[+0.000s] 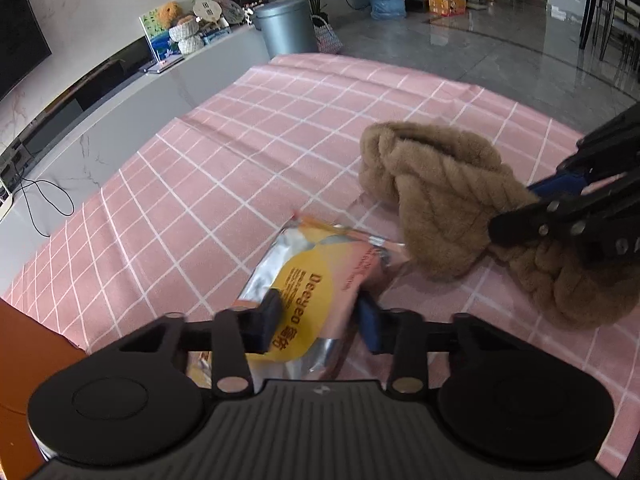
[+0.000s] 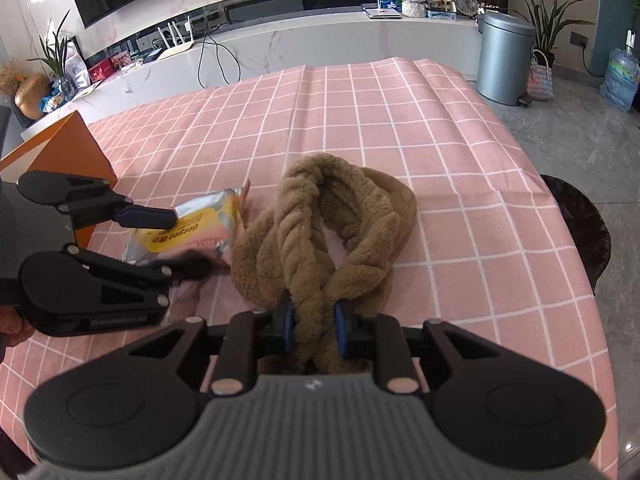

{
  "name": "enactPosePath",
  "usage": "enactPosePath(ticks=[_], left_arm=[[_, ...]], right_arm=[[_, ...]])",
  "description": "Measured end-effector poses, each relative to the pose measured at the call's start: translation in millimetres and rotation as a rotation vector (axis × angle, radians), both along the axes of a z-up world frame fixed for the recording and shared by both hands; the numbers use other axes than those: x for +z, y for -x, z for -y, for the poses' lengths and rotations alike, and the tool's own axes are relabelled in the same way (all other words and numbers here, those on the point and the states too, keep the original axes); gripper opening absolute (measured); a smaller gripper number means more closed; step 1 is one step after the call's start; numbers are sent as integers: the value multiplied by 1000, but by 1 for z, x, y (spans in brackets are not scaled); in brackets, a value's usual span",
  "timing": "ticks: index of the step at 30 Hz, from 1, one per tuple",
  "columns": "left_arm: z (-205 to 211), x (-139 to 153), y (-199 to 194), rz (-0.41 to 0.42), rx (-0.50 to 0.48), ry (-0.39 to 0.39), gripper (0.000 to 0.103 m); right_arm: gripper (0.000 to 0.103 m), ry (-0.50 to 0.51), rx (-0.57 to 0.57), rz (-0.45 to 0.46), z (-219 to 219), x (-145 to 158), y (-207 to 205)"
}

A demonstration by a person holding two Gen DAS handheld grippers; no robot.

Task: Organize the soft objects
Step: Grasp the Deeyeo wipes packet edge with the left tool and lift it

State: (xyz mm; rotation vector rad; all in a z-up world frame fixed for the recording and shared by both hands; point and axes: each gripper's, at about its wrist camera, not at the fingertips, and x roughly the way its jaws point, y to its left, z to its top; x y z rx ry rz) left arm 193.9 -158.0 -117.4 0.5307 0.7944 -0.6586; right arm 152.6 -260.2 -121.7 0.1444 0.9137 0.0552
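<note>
A silver and yellow foil packet [image 1: 316, 280] lies on the pink checked tablecloth [image 1: 220, 152]. My left gripper [image 1: 320, 316] is shut on its near end, one pad pressing on each side. The right wrist view shows the packet [image 2: 200, 228] held in the left gripper [image 2: 184, 240] at the left. A brown plush twisted scarf [image 2: 352, 216] lies in a loop in the middle of the table. My right gripper [image 2: 314, 324] is shut on its near strand, the blue pads squeezing the pile. In the left wrist view, the scarf [image 1: 436, 188] and the right gripper [image 1: 516, 208] are at the right.
An orange box [image 2: 68, 148] stands at the table's left edge, close behind the left gripper. A grey bin [image 2: 504, 60] and a woven basket [image 2: 540, 80] stand on the floor past the far right corner. A dark round seat [image 2: 580, 220] sits by the right edge.
</note>
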Motion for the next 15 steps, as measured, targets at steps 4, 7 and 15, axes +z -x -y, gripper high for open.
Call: enactPosePath(ticks=[4, 7, 15], left_arm=[[-5, 8, -1, -9, 56, 69, 22], [-13, 16, 1, -4, 84, 103, 18], [-38, 41, 8, -43, 170, 219, 12]], right_arm=[[19, 11, 3, 0, -2, 2, 0], [18, 15, 0, 12, -2, 6, 2], [17, 21, 9, 63, -6, 25, 9]])
